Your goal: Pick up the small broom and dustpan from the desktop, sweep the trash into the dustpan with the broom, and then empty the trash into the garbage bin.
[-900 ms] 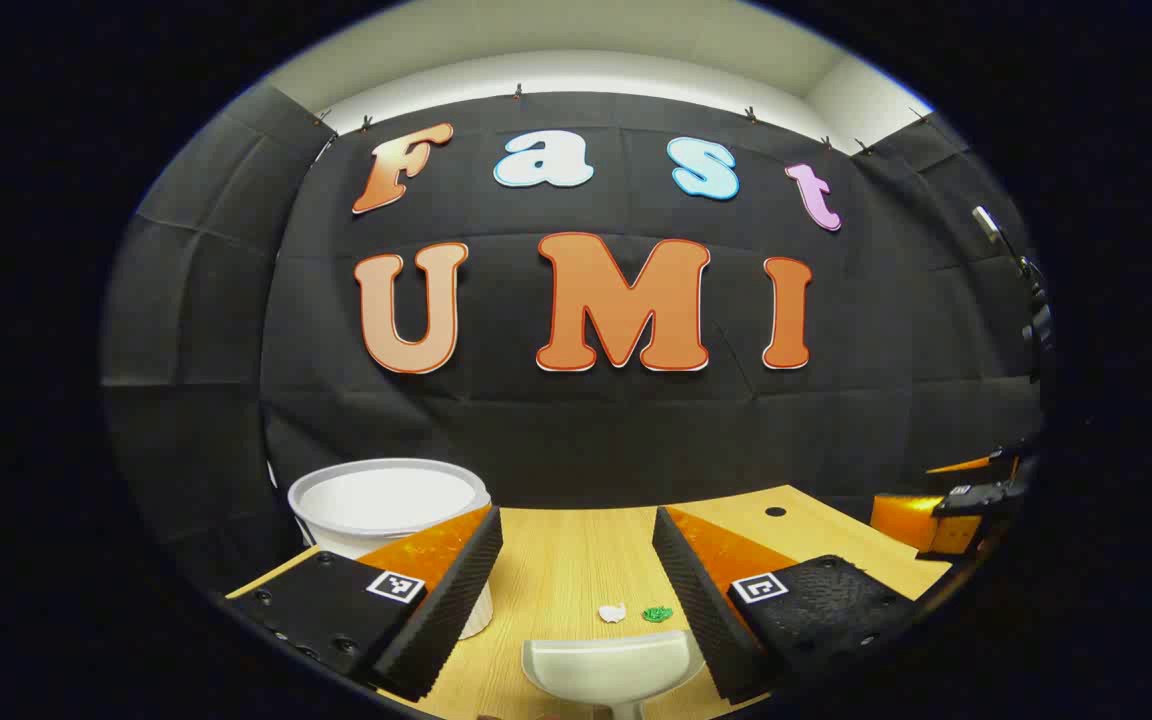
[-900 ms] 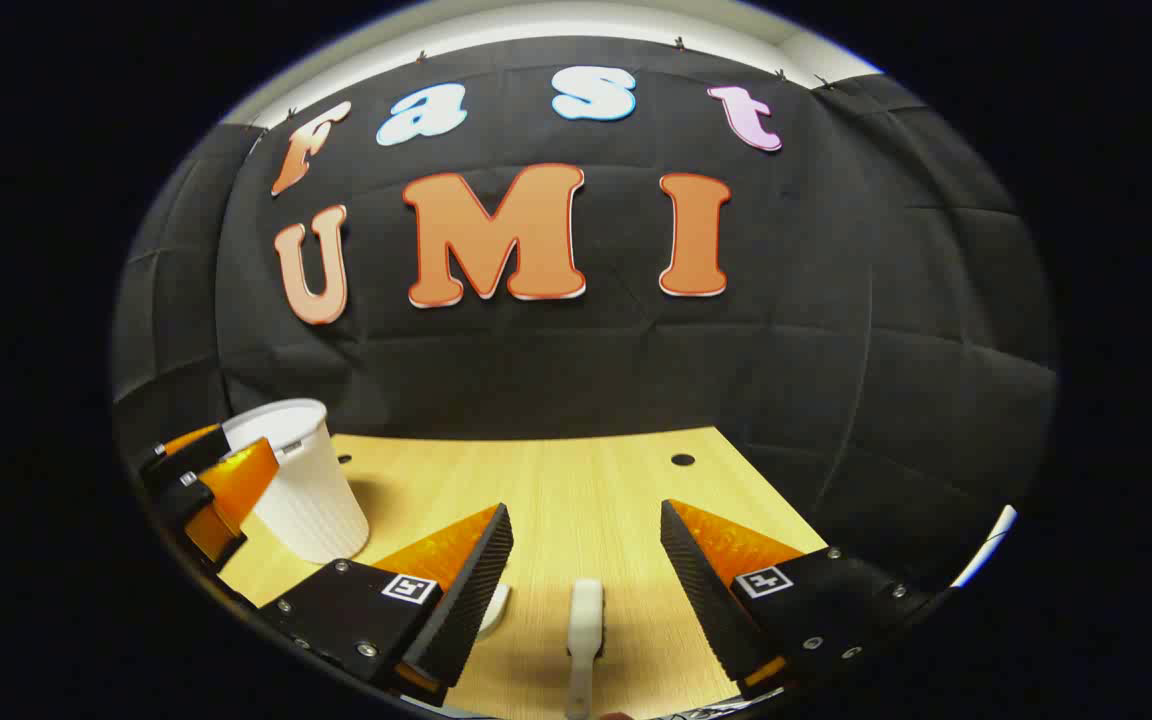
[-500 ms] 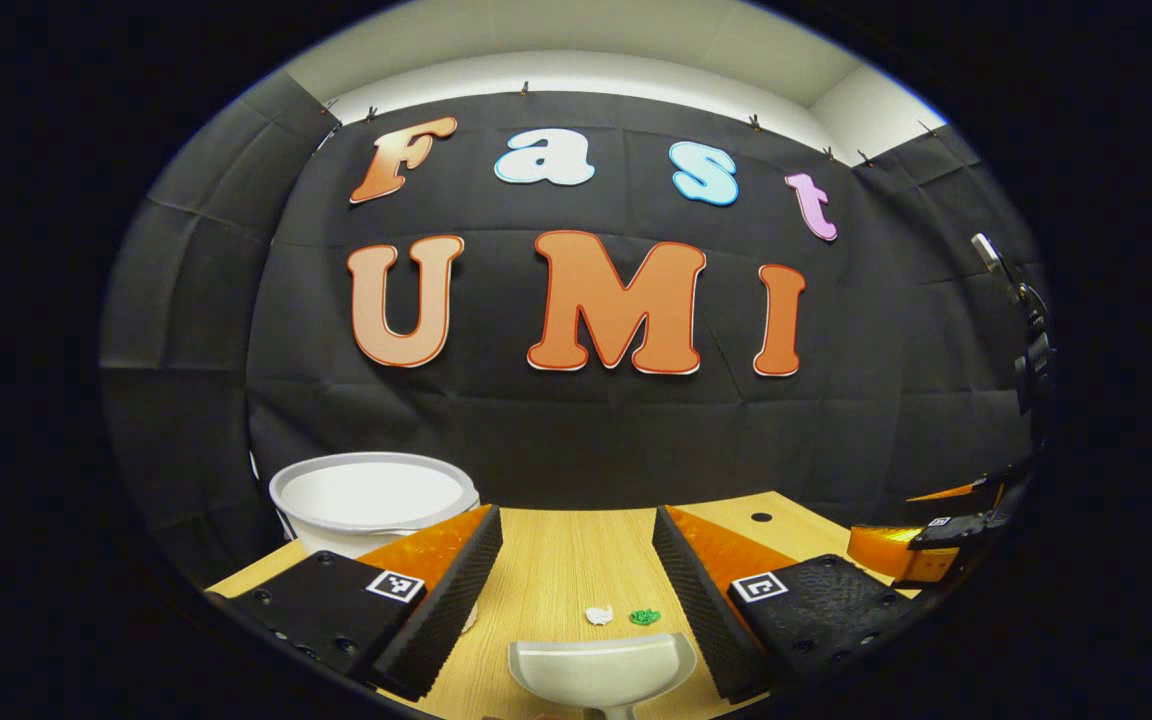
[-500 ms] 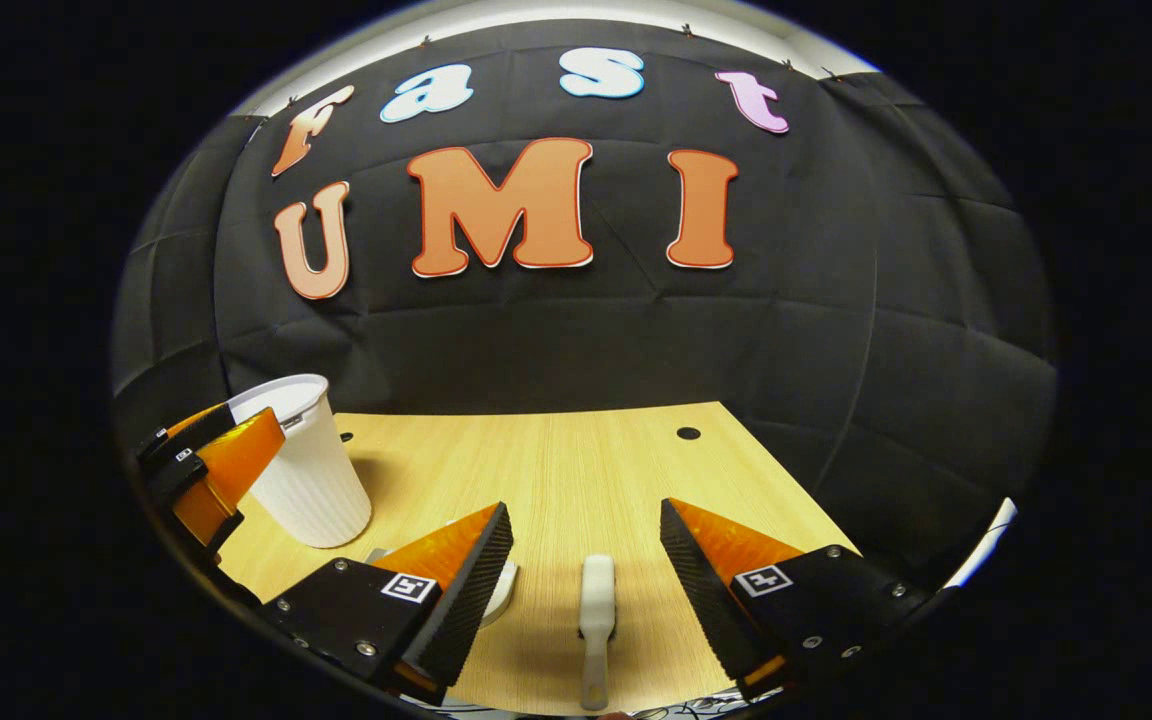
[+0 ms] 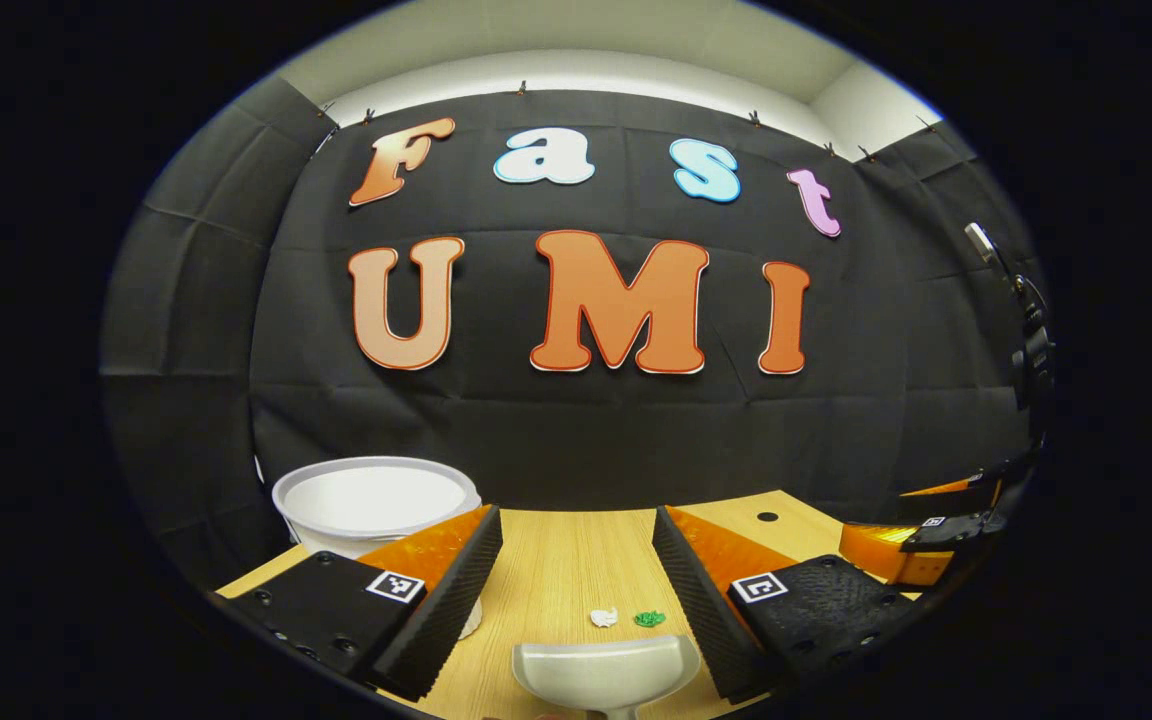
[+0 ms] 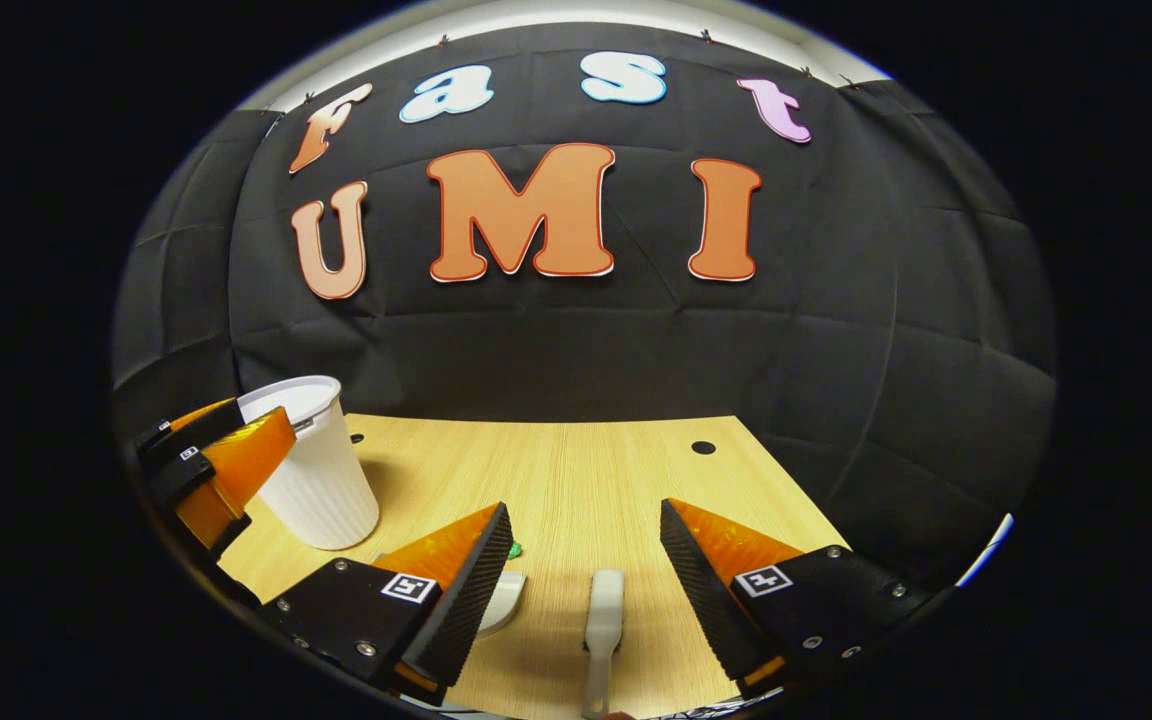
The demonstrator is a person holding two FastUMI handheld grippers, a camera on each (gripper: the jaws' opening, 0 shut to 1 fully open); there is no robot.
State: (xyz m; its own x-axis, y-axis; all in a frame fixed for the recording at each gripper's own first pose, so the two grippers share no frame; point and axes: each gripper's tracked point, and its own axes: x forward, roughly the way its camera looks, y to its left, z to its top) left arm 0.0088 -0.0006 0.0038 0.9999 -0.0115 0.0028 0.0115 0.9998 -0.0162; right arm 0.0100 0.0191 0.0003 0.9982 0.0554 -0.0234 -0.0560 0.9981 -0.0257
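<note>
A white dustpan lies on the wooden desktop below and between the fingers of my open left gripper, which holds nothing. Just beyond its lip lie a white scrap and a green scrap. The white broom lies lengthwise between the fingers of my open right gripper, untouched. In the right gripper view the dustpan's edge and the green scrap peek past the left finger. The white ribbed garbage bin stands at the desk's left.
The bin also stands at the left in the right gripper view, with the left gripper in front of it. The right gripper hovers at the desk's right. Small dark holes mark the desk near the wall.
The right gripper view has drifted so more desk shows, the broom sits higher between the fingers, and the green scrap has come into sight. The left gripper view shifted only slightly.
</note>
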